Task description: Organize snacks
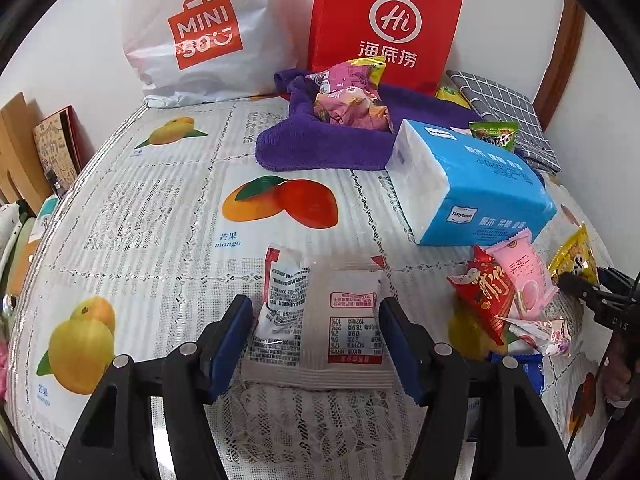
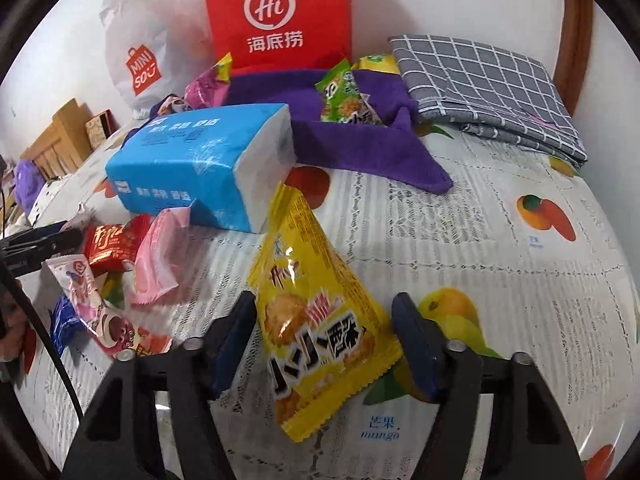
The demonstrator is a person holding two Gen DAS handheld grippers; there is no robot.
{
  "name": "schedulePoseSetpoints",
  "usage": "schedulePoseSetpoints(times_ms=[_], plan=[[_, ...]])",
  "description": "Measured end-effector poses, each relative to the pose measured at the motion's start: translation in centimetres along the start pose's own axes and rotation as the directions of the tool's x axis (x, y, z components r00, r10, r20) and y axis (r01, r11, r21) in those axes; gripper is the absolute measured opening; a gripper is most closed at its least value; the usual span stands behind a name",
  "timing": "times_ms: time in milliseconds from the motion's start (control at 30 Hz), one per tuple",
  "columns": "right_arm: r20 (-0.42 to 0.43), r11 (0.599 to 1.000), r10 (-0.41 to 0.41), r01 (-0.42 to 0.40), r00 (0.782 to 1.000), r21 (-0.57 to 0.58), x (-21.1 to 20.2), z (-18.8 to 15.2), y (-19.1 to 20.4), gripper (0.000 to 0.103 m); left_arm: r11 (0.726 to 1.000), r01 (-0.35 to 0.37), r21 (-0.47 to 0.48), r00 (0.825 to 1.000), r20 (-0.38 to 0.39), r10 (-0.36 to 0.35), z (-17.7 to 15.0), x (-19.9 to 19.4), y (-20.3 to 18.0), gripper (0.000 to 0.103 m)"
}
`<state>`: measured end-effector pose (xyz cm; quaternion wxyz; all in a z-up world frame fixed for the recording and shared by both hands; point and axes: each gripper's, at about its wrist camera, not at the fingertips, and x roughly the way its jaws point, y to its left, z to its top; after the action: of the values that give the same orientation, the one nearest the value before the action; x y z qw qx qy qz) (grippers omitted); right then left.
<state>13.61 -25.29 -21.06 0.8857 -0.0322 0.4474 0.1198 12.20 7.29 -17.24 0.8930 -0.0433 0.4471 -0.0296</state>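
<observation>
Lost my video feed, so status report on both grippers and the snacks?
Left gripper shut on white packet. Right gripper around yellow packet, pads not touching. Blue tissue pack lies before purple cloth.

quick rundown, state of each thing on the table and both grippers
left gripper: jaws around white snack packet, grip unclear
white snack packet: flat, back side up
right gripper: jaws around yellow snack packet, grip unclear
yellow snack packet: sealed, tilted
tissue pack: unopened, lying on table
purple towel: rumpled, snacks on it
grey checked cloth: folded
red paper bag: upright
white plastic bag: slumped against wall
</observation>
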Motion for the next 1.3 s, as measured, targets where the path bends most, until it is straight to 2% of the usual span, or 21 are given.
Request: schedulePoseSetpoints(times_ms=[233, 600, 700, 733, 867, 1000, 1300], plan=[[0.005, 0.996, -0.001, 0.001, 1.000, 0.086, -0.4, -0.5, -0.5, 0.063, 1.000, 0.009, -0.005, 1.000, 0.001, -0.009, 0.0, 0.0, 0.1, 0.063], [-0.003, 0.999, -0.011, 0.012, 1.000, 0.044, -0.3, -0.4, 0.5, 0.062, 0.999, 0.028, -0.022, 1.000, 0.007, -0.028, 0.0, 0.0, 0.4, 0.063], [-0.002, 0.999, -0.011, 0.011, 1.000, 0.043, -0.3, -0.4, 0.5, 0.061, 1.000, 0.019, -0.017, 1.000, 0.006, -0.019, 0.0, 0.0, 0.3, 0.063], [0.000, 0.999, -0.007, 0.007, 1.000, 0.043, -0.4, -0.4, 0.4, 0.060, 1.000, 0.003, -0.013, 1.000, 0.006, -0.003, -0.1, 0.0, 0.2, 0.060], [0.022, 0.999, 0.023, -0.024, 0.999, 0.047, -0.9, -0.4, 0.3, 0.059, 0.999, 0.008, -0.041, 1.000, 0.013, -0.007, 0.0, -0.2, 0.8, 0.054], [0.038, 0.998, 0.041, -0.043, 0.998, 0.055, -1.8, -0.5, 0.3, 0.058, 0.998, 0.017, -0.057, 1.000, -0.011, -0.017, 0.2, -0.8, 0.9, 0.054], [0.151, 0.996, 0.070, -0.078, 0.986, 0.051, -7.5, 1.5, 0.6, 0.058, 0.997, 0.061, -0.049, 0.997, 0.047, -0.058, 2.0, -4.7, -0.5, 0.054]])
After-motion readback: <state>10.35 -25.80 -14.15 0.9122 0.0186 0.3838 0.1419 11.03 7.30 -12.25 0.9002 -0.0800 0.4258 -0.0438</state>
